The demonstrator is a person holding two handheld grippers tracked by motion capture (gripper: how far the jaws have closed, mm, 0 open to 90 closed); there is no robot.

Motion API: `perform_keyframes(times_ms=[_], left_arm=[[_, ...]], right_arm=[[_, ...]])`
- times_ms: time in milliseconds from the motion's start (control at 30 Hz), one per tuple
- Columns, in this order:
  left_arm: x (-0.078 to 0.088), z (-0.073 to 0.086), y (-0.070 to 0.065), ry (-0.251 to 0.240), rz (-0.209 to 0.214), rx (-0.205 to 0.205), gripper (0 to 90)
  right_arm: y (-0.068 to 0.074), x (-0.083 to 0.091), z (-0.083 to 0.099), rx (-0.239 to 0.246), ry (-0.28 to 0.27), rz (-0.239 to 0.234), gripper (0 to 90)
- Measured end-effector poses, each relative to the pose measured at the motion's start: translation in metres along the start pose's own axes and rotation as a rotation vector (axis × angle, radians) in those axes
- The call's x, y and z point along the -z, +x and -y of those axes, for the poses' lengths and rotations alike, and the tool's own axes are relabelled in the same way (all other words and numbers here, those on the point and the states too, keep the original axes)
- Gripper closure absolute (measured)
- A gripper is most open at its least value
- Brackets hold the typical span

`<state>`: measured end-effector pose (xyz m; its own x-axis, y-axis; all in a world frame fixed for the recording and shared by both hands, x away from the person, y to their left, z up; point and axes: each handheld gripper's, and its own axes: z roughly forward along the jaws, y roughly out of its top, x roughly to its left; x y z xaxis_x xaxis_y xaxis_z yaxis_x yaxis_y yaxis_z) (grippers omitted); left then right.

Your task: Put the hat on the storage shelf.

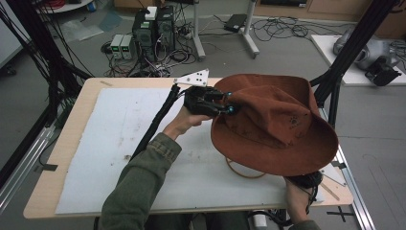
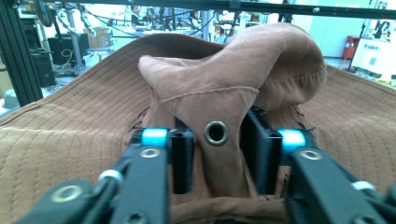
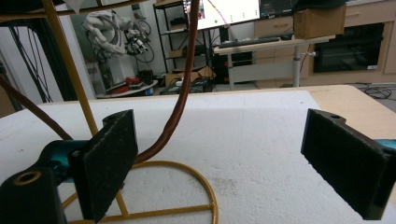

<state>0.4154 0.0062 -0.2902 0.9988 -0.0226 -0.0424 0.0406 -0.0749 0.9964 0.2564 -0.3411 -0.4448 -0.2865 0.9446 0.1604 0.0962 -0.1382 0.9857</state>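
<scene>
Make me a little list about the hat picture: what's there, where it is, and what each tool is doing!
Main thing: brown hat, wide brim, sitting up on a gold wire stand
Stand: round base on the white mat
Left tool: at the hat's crown, a fold of fabric with a metal eyelet between its jaws, pads close beside it; a grip cannot be confirmed
Right tool: low under the brim, jaws wide apart, holding nothing
Table: light wood under the mat
</scene>
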Motion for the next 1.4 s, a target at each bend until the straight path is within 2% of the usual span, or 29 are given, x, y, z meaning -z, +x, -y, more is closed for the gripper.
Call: perform_keyframes(times_ms=[167,267,333,367,500,633,800,900,1033,1133,1233,1267,1333,1400], left_arm=[[0.001,0.001,0.002,-0.019,0.010,0.019,39.4],[0.001,0.000,0.000,0.005,-0.024,0.001,30.2],[0.001,-0.001,0.000,0.007,-0.045,0.002,19.8],[0.002,-0.001,0.000,0.006,-0.054,0.002,17.9],[0.008,-0.006,-0.001,-0.012,-0.069,-0.002,16.0],[0.021,-0.015,-0.005,-0.037,-0.106,-0.014,15.5],[0.054,-0.029,-0.018,-0.070,-0.205,-0.055,13.9],[0.075,-0.035,-0.028,-0.104,-0.252,-0.060,12.3],[0.115,-0.041,-0.047,-0.130,-0.356,-0.076,12.3],[0.151,-0.038,-0.062,-0.141,-0.475,-0.071,12.3],[0.190,-0.028,-0.083,-0.160,-0.646,-0.072,12.4],[0.197,-0.025,-0.088,-0.173,-0.689,-0.071,12.5],[0.217,-0.014,-0.104,-0.200,-0.818,-0.080,12.5],[0.229,-0.001,-0.118,-0.216,-0.922,-0.082,12.6]], right_arm=[[0.000,0.000,0.000,0.000,0.004,-0.002,10.1],[0.000,0.000,0.000,-0.001,0.005,-0.002,10.1],[0.000,0.000,0.000,0.002,0.004,-0.002,10.1],[0.000,0.000,0.000,0.000,0.005,-0.002,10.1],[0.000,0.000,0.000,-0.004,0.000,-0.001,10.1],[-0.001,0.000,0.000,-0.006,0.001,-0.003,10.1],[-0.002,0.001,0.000,-0.013,-0.005,0.000,10.1],[-0.003,0.002,-0.001,-0.023,-0.007,0.002,10.1],[-0.004,0.002,-0.001,-0.025,-0.010,0.005,10.1],[-0.003,0.003,-0.001,-0.022,-0.012,0.004,10.1],[-0.003,0.003,-0.002,-0.019,-0.012,0.005,10.1],[-0.002,0.003,-0.002,-0.018,-0.011,0.004,10.1],[-0.002,0.002,-0.002,-0.016,-0.011,0.004,10.1],[-0.002,0.002,-0.002,-0.013,-0.012,0.004,10.1]])
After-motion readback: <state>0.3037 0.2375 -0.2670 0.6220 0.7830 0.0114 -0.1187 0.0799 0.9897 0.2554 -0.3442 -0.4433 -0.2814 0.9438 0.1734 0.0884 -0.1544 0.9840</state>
